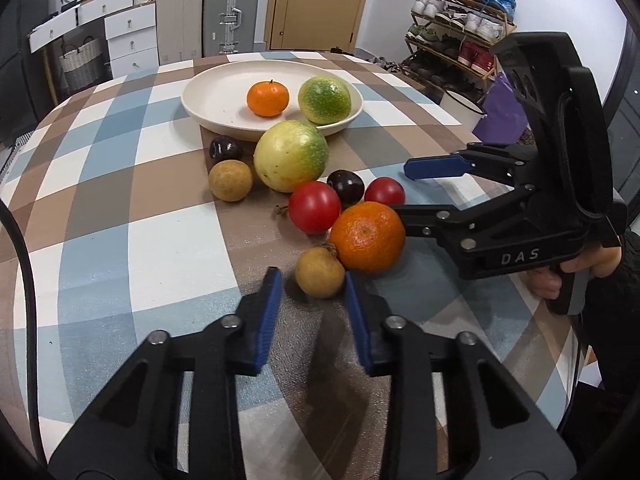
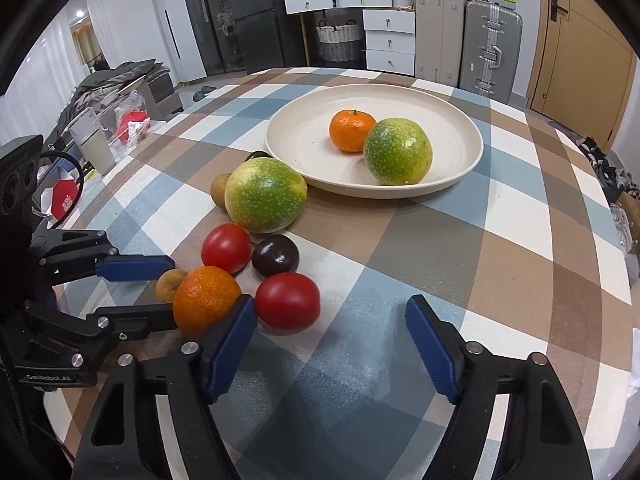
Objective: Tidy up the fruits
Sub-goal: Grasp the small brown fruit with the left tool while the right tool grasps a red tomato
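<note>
Left gripper: jaws were found apart, pointed down at the checked tablecloth. A small brown longan was seen between the two blue tips. The pad on the right was touching its side; a narrow gap was noted at the pad on the left. No clamping on the fruit could be made out, so the jaws were recorded as released.

Right gripper: jaws were held wide, with bare cloth between the pads. The near tomato lay just ahead of the left pad tip, outside the gap. The loose mandarin was pressed against that pad's outer side and was touching the longan.

Remaining fruit on the cloth: a far tomato and a dark plum were noted beyond the near tomato, then a large green-yellow fruit beside the plate rim.

Cream plate, further back: a plated mandarin and a plated green fruit were seen lying on it, touching each other.
</note>
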A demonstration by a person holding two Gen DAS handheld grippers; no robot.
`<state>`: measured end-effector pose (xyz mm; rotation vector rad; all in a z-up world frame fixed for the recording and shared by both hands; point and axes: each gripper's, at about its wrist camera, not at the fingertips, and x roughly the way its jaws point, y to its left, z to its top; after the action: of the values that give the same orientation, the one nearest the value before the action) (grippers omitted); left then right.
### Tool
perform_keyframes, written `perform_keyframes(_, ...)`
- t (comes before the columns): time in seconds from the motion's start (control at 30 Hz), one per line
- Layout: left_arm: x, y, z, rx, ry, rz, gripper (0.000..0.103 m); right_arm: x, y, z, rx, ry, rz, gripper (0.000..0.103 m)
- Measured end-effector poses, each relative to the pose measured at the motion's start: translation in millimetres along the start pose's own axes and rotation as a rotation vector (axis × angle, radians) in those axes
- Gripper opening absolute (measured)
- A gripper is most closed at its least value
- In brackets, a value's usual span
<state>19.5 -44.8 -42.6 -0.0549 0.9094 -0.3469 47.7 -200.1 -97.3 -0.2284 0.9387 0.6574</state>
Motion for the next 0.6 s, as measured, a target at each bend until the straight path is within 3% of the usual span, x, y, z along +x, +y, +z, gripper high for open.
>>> perform_keyframes(0.3,-4,5,-1,-0.033,-0.017,-0.011,0.022,-4,4,-1,0.007,-0.007,0.040,0.056)
perform_keyframes(0.5,-6,10,0,-0.050,-0.030,-0.011,0.022,-5,4,-3,0.013,-0.016,0.079,0.035)
perform_keyframes(0.6,-9,12,0,-0.060,-0.043,-0.010,0.022,-6,6,-4,0.012,-0.023,0.085,0.033)
